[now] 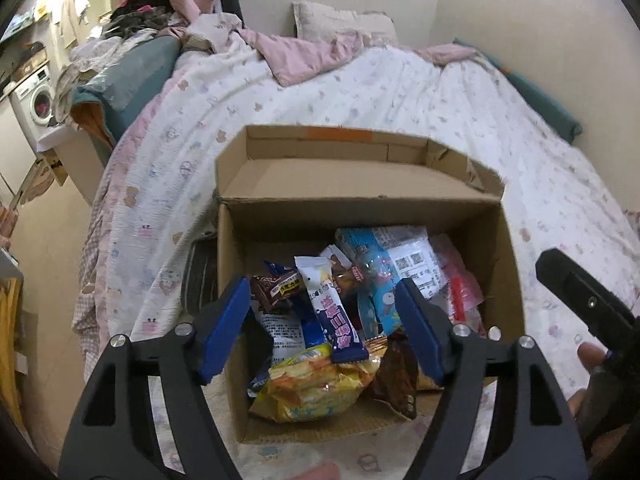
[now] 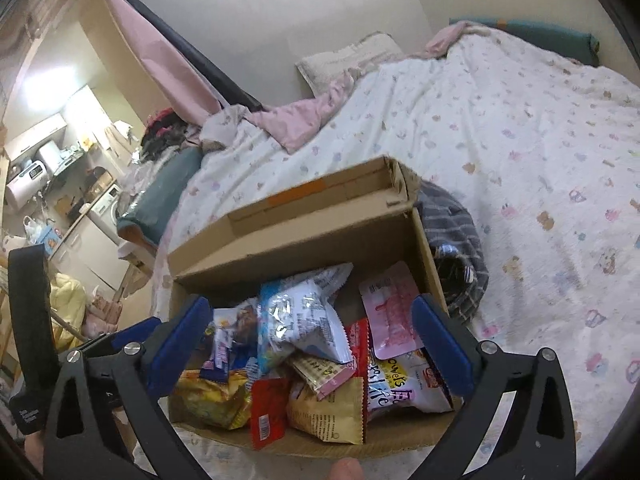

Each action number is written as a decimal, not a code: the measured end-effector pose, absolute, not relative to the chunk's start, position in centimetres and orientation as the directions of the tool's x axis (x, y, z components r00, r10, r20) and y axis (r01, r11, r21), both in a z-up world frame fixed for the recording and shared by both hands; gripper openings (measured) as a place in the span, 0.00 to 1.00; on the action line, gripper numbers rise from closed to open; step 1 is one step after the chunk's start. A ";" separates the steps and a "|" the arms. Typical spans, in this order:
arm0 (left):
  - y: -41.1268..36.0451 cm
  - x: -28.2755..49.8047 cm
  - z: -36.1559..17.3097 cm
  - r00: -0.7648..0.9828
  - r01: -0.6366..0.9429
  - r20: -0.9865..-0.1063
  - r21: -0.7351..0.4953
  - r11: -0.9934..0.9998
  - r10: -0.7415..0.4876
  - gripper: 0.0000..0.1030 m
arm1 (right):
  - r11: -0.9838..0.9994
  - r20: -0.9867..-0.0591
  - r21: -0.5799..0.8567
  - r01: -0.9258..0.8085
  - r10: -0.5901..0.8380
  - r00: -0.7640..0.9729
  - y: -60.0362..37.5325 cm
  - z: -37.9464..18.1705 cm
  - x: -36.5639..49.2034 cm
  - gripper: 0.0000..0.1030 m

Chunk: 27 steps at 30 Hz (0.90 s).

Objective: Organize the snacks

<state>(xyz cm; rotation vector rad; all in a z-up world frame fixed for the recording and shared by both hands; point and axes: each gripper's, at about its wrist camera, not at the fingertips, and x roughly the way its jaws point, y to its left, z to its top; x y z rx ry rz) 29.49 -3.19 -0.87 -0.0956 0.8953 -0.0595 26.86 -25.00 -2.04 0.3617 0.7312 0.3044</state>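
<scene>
The bed (image 1: pixel 400 92) fills the room from 9 to 3 o'clock, under one printed quilt (image 2: pixel 520 128); on it stands one open box (image 1: pixel 360 208), flap folded back toward 12, and the snacks (image 1: pixel 320 320) lie heaped inside, a dozen packets or so, though the overlap makes any exact count doubtful; one dark plaid cloth (image 2: pixel 460 240) lies against the box's wall at 3 in the right view; two grippers hang over the heap, one per hand; the left gripper (image 1: pixel 324 332) has its blue pads apart and empty, with a white-and-blue bar (image 1: pixel 328 308) directly beneath the gap, its long axis running from 11 to 5, roughly along the fingers rather than across them; the right gripper (image 2: pixel 312 344) stands at its widest, nothing between the pads, with a silver-blue bag (image 2: pixel 304 320) below, lying crumpled toward 1; one yellow bag (image 1: pixel 316 384) sits nearest the box's front wall at 6, and one pink pouch (image 2: pixel 392 308) leans at 2; both grippers seem about equally near the heap, the left being centred over the bar, so any next pick there would probably want the wrist rolled to span its narrow width.
</scene>
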 end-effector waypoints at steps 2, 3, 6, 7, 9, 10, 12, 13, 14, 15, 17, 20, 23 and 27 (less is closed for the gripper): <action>-3.0 28.9 -0.2 0.623 0.003 -0.778 -0.107 0.994 -0.086 0.70 | 0.890 -0.596 0.438 -0.125 0.392 0.701 -25.3 -1.6 26.3 1.00; -2.8 28.4 0.6 0.629 0.007 -0.773 -0.099 0.995 -0.081 0.70 | 0.883 -0.601 0.456 -0.115 0.400 0.692 -25.5 -1.3 26.0 1.00; -2.1 26.4 2.9 0.670 0.031 -0.736 -0.105 0.994 -0.099 0.70 | 0.886 -0.601 0.448 -0.119 0.397 0.694 -25.7 0.4 24.3 1.00; -1.8 25.8 3.5 0.680 0.026 -0.728 -0.102 0.994 -0.092 0.70 | 0.895 -0.593 0.427 -0.130 0.385 0.707 -25.7 1.3 23.6 1.00; -1.0 24.5 5.0 0.703 0.012 -0.707 -0.098 0.995 -0.078 0.70 | 0.895 -0.570 0.422 -0.142 0.384 0.727 -26.0 2.8 22.3 1.00; -0.7 24.0 5.6 0.708 0.009 -0.702 -0.102 0.995 -0.078 0.70 | 0.887 -0.548 0.438 -0.148 0.395 0.737 -26.3 3.7 21.5 1.00; 0.1 22.6 6.7 0.721 0.002 -0.689 -0.110 0.994 -0.078 0.70 | 0.882 -0.527 0.446 -0.150 0.395 0.753 -26.6 5.3 20.1 1.00; 0.3 22.0 7.0 0.725 -0.003 -0.684 -0.113 0.994 -0.076 0.70 | 0.886 -0.520 0.439 -0.152 0.388 0.761 -26.6 6.1 19.3 1.00; 0.7 21.1 7.3 0.729 -0.007 -0.680 -0.124 0.992 -0.080 0.70 | 0.890 -0.518 0.430 -0.153 0.382 0.765 -26.5 6.6 18.8 1.00; 1.0 20.5 7.3 0.734 -0.006 -0.674 -0.131 0.991 -0.085 0.71 | 0.894 -0.516 0.420 -0.158 0.378 0.769 -26.4 7.1 18.3 1.00; 1.5 19.1 6.7 0.744 -0.008 -0.664 -0.109 0.994 -0.067 0.80 | 0.911 -0.516 0.382 -0.157 0.351 0.782 -25.9 7.8 16.8 1.00; 2.4 17.5 5.6 0.738 -0.051 -0.674 -0.096 0.994 -0.027 0.86 | 0.928 -0.501 0.343 -0.145 0.312 0.807 -25.5 8.0 14.7 1.00; 3.1 16.0 5.1 0.739 -0.051 -0.672 -0.127 0.991 -0.049 1.00 | 0.945 -0.507 0.294 -0.142 0.280 0.815 -24.7 7.2 12.8 1.00; 3.1 14.8 4.3 0.741 -0.049 -0.671 -0.087 0.995 -0.022 1.00 | 0.974 -0.513 0.170 -0.150 0.217 0.831 -23.0 5.6 10.7 1.00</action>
